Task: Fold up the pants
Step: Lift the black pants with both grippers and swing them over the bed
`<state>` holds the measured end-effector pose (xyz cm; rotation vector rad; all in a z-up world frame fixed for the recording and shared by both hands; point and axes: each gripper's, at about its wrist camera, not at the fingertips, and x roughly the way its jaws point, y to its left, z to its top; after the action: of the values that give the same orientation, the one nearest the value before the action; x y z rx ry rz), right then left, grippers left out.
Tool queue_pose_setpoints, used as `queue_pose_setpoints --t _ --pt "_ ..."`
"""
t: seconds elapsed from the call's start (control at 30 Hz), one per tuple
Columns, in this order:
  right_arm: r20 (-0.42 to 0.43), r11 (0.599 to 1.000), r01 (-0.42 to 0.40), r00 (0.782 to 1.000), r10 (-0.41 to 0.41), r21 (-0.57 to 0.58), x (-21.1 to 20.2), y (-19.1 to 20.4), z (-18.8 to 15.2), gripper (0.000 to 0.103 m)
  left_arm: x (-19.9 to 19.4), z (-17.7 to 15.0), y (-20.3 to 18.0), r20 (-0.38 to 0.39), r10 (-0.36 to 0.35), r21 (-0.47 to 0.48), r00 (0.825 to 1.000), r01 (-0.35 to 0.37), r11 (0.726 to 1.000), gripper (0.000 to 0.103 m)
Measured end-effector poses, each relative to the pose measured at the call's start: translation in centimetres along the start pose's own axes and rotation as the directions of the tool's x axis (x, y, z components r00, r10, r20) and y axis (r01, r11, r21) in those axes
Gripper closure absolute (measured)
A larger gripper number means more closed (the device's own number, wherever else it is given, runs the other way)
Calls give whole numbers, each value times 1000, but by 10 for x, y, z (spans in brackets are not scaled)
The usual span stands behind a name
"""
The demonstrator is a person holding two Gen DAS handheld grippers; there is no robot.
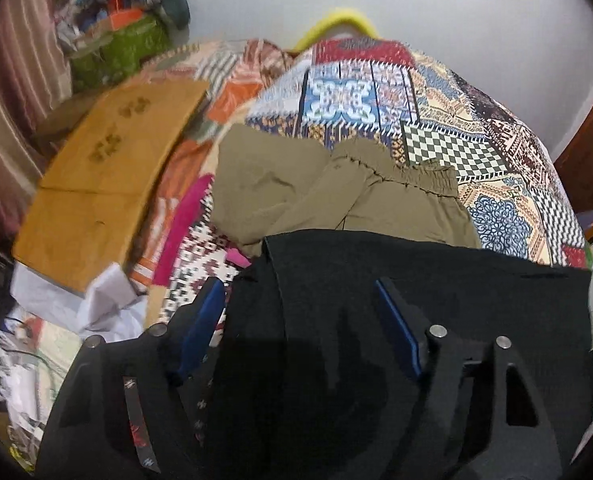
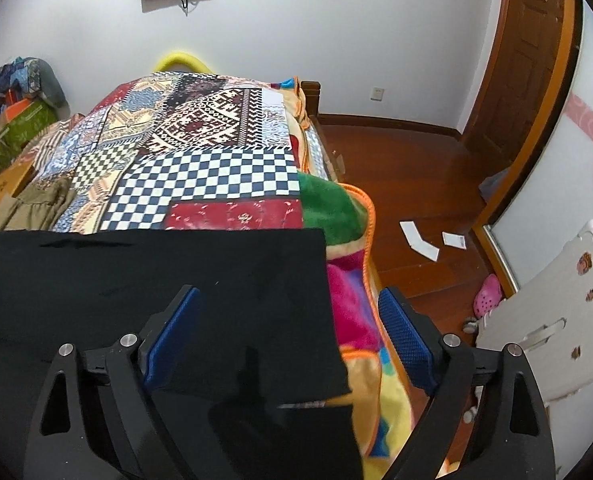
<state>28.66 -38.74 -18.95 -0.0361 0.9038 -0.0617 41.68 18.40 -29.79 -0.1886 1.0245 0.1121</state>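
Note:
Black pants (image 1: pixel 416 280) lie flat on the patchwork bedspread (image 1: pixel 376 92), filling the near part of both views; they also show in the right wrist view (image 2: pixel 156 264). My left gripper (image 1: pixel 300 296) is open above the pants' left part, its blue pads (image 1: pixel 204 320) spread wide with nothing between them. My right gripper (image 2: pixel 288 304) is open over the pants' right edge, its left pad (image 2: pixel 176 320) above the black cloth and its right pad (image 2: pixel 404 336) past the edge over the bright blanket. Olive pants (image 1: pixel 316 188) lie crumpled just beyond the black ones.
A flat cardboard box (image 1: pixel 108 168) and loose papers (image 1: pixel 76 312) lie at the bed's left. A pile of bags (image 1: pixel 128 32) stands in the far left corner. On the right are the bed's edge with a bright blanket (image 2: pixel 336 208), wooden floor (image 2: pixel 408 168), a white suitcase (image 2: pixel 556 320) and a door (image 2: pixel 528 60).

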Motion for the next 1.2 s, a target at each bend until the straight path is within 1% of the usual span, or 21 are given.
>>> queue_pose_setpoints --t 0.1,0.2,0.3,0.37,0.4,0.5,0.57,0.7,0.73,0.8,0.83,0.87,0.9,0.97,1.03,1.1,1.17,1.2 --pt "3 1000 -1 1000 1 -8 10 -1 6 15 18 9 11 -49 -28 -43 998 26 999 29" --pt "-4 1000 -29 1000 29 -2 18 -4 6 15 36 15 18 -86 -27 -72 996 20 997 29" --pt "-23 999 -39 999 39 -8 27 -2 2 15 50 17 23 -129 -30 -92 991 18 996 29" --pt "-43 999 -46 998 46 -17 33 -3 -2 15 62 15 26 -170 -61 -124 984 40 992 29" --pt "-52 999 -49 998 48 -18 36 -3 -3 15 69 14 28 -198 -82 -149 977 53 987 29" --pt "-88 998 -64 994 62 -18 48 -6 -7 15 83 9 27 -245 -120 -185 962 75 980 29" --pt "-99 997 -72 993 70 -13 56 -8 -7 15 88 8 24 -256 -118 -184 959 72 980 29" --pt "-107 997 -80 991 78 -8 69 -10 -3 15 91 11 18 -250 -119 -173 961 77 982 29" --pt "-107 996 -84 991 83 -9 73 -10 -1 15 91 13 17 -244 -117 -165 963 78 983 32" --pt "-109 996 -91 990 89 -15 83 -12 4 16 91 13 14 -240 -139 -145 961 106 984 51" --pt "-109 996 -90 990 87 -22 87 -12 6 24 91 12 13 -239 -149 -138 960 118 983 54" --pt "-111 996 -85 991 81 -25 91 -13 8 31 90 12 11 -231 -149 -135 962 120 984 57" --pt "-123 996 -91 988 88 -15 97 -16 10 33 88 12 10 -223 -149 -130 963 122 984 60" --pt "-148 990 -133 979 137 40 109 -24 13 46 83 11 7 -204 -140 -104 969 121 987 65" --pt "-170 981 -171 968 185 91 122 -31 16 53 80 10 4 -192 -131 -87 973 116 989 68" --pt "-186 981 -166 966 182 97 129 -31 17 53 77 9 0 -187 -115 -62 976 105 992 71" --pt "-185 985 -145 970 160 90 133 -30 18 53 76 9 -1 -185 -108 -55 977 99 994 72" --pt "-183 985 -147 970 162 92 136 -29 19 53 74 9 -1 -182 -108 -55 977 100 993 73"
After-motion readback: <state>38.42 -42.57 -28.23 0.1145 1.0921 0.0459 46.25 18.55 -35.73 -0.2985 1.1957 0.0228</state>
